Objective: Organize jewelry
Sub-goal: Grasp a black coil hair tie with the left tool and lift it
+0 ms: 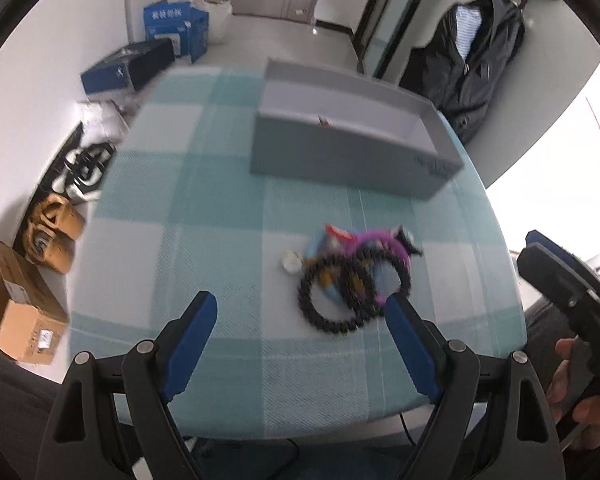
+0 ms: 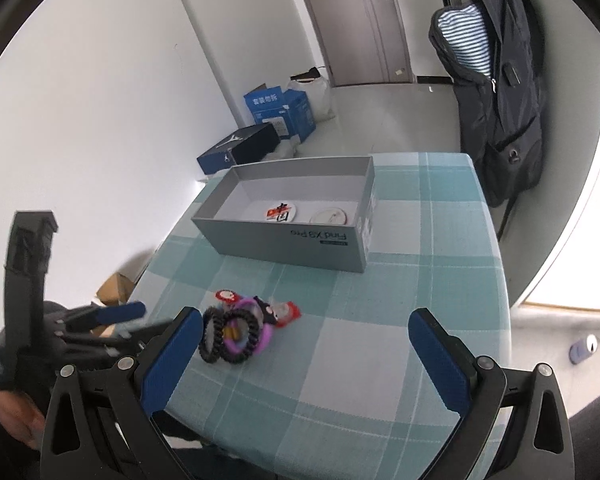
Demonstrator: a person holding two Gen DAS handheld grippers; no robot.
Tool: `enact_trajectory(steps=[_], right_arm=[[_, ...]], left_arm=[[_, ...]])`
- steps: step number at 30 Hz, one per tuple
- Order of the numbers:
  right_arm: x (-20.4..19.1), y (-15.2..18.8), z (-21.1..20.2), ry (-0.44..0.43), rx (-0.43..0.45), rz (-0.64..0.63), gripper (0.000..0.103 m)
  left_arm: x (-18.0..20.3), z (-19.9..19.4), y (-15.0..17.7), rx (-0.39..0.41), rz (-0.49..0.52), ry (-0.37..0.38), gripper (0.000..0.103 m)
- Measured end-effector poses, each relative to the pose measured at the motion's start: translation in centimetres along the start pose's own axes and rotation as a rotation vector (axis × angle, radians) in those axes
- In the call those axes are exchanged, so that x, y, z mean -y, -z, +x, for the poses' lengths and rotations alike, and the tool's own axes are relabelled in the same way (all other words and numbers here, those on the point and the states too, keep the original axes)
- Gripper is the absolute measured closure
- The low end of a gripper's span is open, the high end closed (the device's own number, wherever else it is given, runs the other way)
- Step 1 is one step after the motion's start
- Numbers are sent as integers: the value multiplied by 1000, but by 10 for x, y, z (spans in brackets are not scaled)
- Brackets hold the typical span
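Jewelry is lying in a small heap (image 2: 244,328) on the checked teal tabletop (image 2: 400,320), between the near edge and a grey open box (image 2: 296,240) that is sitting farther back. In the heap, two black coiled bands (image 1: 332,300) are overlapping a purple ring (image 1: 384,240), with round badges and a small red-and-white piece tucked beside and beneath them; blur is hiding their finer details. Inside the box, two round badges are resting flat on its floor: one printed in red and black (image 2: 282,211), the other plain white (image 2: 329,216).

Both tools are hovering over the near edge with nothing between their blue pads. The left tool (image 1: 300,316) is spreading wide, its right pad sitting just beside the black bands in the left wrist view. The right tool (image 2: 304,334) is likewise gaping wide, the heap lying near its left pad.

A dark backpack (image 2: 496,92) is hanging beyond the tabletop's far corner, and blue cartons (image 2: 284,112) are standing on the floor by the wall.
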State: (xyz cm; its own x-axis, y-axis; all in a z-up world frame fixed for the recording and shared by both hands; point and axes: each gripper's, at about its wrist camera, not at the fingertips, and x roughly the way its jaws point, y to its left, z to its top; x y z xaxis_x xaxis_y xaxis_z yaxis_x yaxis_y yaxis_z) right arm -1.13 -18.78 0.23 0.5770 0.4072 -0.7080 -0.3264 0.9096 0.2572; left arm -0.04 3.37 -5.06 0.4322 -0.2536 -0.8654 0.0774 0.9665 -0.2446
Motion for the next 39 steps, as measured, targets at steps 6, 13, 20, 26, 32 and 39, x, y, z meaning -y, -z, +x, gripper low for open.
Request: enact_trajectory(steps=[6, 13, 20, 26, 32, 39], right_arm=[[-3, 6, 1, 5, -21, 4, 0], [1, 6, 3, 14, -26, 8, 0], [12, 4, 5, 5, -33, 59, 0], [10, 4, 6, -2, -35, 59, 0], [10, 4, 9, -3, -44, 55, 0], [9, 5, 11, 1, -51, 62, 0]], left_arm=[[-2, 17, -3, -59, -21, 30, 20], [-4, 27, -11, -80, -50, 65, 20], [-7, 26, -8, -78, -45, 72, 20], [-2, 29, -8, -81, -4, 64, 34], [-1, 27, -9, -86, 8, 78, 61], [-4, 23, -8, -83, -1, 97, 68]])
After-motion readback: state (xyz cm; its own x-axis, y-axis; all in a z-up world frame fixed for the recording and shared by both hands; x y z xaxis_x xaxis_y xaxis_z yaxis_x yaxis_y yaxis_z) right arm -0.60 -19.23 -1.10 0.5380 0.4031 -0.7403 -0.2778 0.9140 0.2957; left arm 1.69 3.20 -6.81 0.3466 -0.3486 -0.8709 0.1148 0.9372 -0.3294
